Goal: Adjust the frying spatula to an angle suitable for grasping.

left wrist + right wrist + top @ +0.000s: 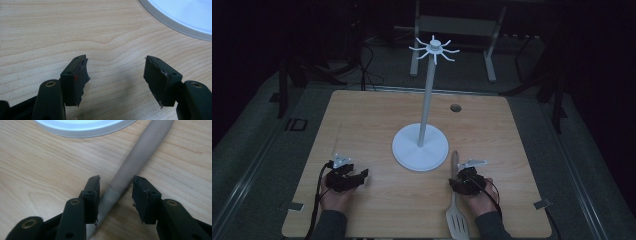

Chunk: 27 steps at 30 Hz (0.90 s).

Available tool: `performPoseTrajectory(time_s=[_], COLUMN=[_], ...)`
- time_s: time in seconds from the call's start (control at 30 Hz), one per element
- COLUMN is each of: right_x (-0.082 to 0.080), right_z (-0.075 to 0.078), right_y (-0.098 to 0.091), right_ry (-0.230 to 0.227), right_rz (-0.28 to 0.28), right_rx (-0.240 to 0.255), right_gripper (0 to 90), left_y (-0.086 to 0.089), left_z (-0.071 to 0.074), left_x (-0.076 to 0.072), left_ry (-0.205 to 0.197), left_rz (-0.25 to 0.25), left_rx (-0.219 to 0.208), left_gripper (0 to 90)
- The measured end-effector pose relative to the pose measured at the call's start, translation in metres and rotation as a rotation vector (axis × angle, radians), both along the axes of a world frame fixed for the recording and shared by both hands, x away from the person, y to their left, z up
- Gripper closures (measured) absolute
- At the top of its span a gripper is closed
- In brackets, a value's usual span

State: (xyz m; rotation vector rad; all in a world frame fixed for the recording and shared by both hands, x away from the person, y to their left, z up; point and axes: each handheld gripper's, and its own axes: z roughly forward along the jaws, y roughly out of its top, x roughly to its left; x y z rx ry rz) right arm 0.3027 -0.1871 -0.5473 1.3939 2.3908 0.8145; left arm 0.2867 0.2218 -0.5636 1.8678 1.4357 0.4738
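Grey slotted spatula (456, 210) laid flat on tabletop (362, 125), handle toward white stand base (420, 148), blade at near edge.

A dim room: grey floor (252, 135), dark cables (367, 65), a grey metal frame (462, 25) behind

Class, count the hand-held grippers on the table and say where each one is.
2. The left hand-held gripper sits near the table's front left; the right hand-held gripper is front right, astride the spatula handle.

A grey spatula (455, 210) and white stand (420, 146) (pale base) lie on light wood-grain table (362, 120).
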Motion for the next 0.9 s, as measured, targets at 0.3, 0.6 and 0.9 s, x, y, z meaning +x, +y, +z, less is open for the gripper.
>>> performPoseTrajectory(time_s=[0.3,0.6,0.9], right_x=[0.0,0.001,-0.008], right_z=[0.006,0.007,0.012], right_y=[-0.003,-0.022,-0.016], right_ry=[0.015,0.007,-0.056], right_rz=[-0.01,-0.056,0.076], right_rx=[-0.064,-0.05,0.013], right_gripper=[69.0,75.2,75.8], left_y=[0.001,0.0,-0.001], left_z=[0.0,0.0,-0.001], left_x=[-0.001,-0.001,0.0], left_ry=[-0.001,0.001,0.003], left_rz=[0.002,0.001,-0.001], left_rx=[-0.004,0.002,0.007], left_gripper=[35.7,35.7,35.7])
